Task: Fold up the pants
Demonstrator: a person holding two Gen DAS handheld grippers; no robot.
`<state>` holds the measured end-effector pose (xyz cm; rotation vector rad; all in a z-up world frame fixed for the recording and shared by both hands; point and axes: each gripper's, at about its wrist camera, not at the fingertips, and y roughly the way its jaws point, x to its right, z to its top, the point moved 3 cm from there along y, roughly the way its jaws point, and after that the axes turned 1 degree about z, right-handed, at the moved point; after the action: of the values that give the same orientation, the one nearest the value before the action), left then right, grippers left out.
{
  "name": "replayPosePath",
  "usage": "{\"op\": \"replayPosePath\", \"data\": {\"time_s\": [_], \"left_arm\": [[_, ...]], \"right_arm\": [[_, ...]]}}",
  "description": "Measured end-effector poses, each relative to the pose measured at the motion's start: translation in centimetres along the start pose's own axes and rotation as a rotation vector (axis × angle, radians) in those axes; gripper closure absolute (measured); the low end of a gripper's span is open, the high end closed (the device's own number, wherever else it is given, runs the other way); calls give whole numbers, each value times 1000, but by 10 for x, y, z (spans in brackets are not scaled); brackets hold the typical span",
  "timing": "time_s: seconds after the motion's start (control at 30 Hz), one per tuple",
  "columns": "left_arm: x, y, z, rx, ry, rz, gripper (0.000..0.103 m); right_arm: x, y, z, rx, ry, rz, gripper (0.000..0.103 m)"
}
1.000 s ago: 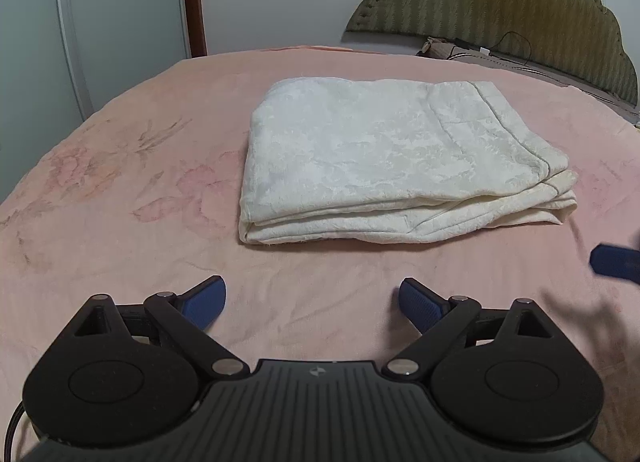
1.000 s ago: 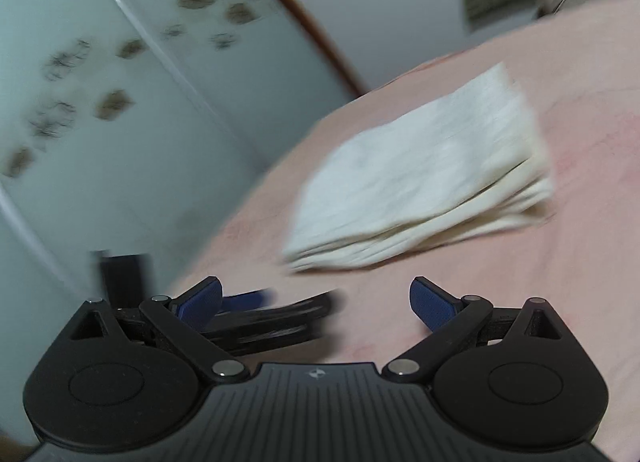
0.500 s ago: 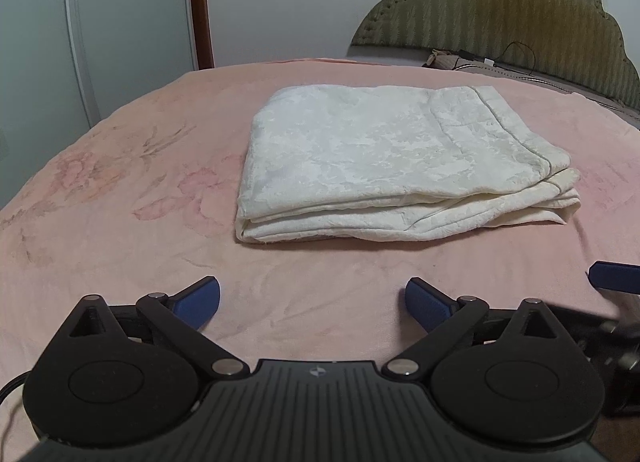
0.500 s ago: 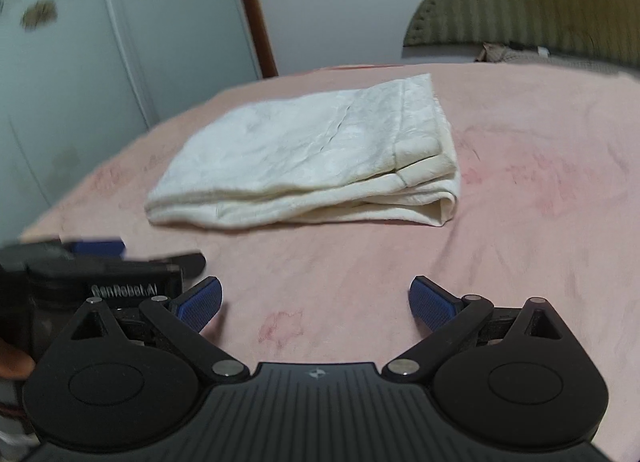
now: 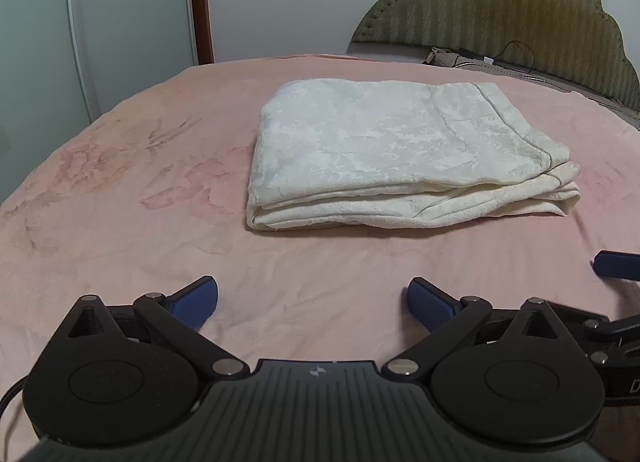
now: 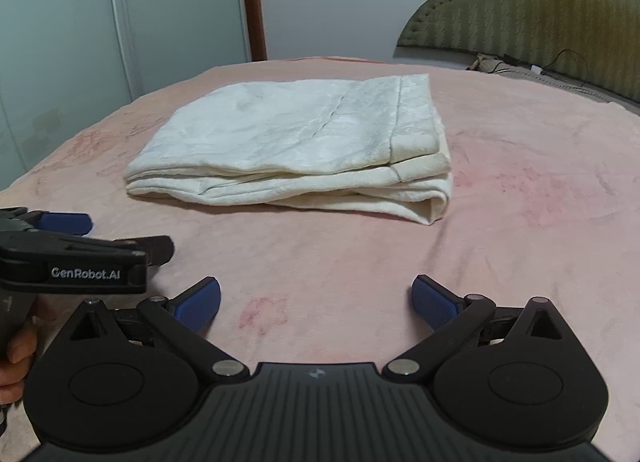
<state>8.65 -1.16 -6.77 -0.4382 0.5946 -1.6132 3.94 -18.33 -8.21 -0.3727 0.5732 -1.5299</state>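
- Left wrist: the left gripper (image 5: 313, 301) is held with jaws wide apart and empty over the blanket (image 5: 120, 229); the folded pants (image 5: 400, 149) are laid ahead, well apart
- Right wrist: the right gripper (image 6: 316, 302) is likewise spread and empty; the pants (image 6: 296, 141) are seen ahead on the blanket

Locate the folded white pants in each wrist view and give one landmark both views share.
Left wrist: the folded white pants lie on the pink bedspread, centre to right of centre, beyond the open fingers.
Right wrist: the folded white pants lie centre to left of centre, their looped fold end at the right.
Shared landmark: the olive scalloped headboard, upper right in both.
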Motion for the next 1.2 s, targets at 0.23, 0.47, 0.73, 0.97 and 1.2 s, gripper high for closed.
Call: {"op": "replayPosePath", "data": {"time_s": [0.23, 0.47, 0.73, 0.97, 1.2], "left_arm": [[-7, -2, -4, -5, -21, -6, 0], [-9, -1, -5, -10, -33, -17, 0], [-9, -1, -5, -10, -33, -18, 0], [-9, -1, -5, -10, -32, -18, 0], [-10, -1, -5, -10, -31, -18, 0]], "right_arm": [[4, 8, 1, -23, 12, -49, 0], [4, 9, 0, -24, 7, -49, 0], [5, 7, 0, -26, 2, -53, 0], [4, 5, -1, -24, 17, -105, 0], [6, 5, -1, -27, 21, -99, 0]]}}
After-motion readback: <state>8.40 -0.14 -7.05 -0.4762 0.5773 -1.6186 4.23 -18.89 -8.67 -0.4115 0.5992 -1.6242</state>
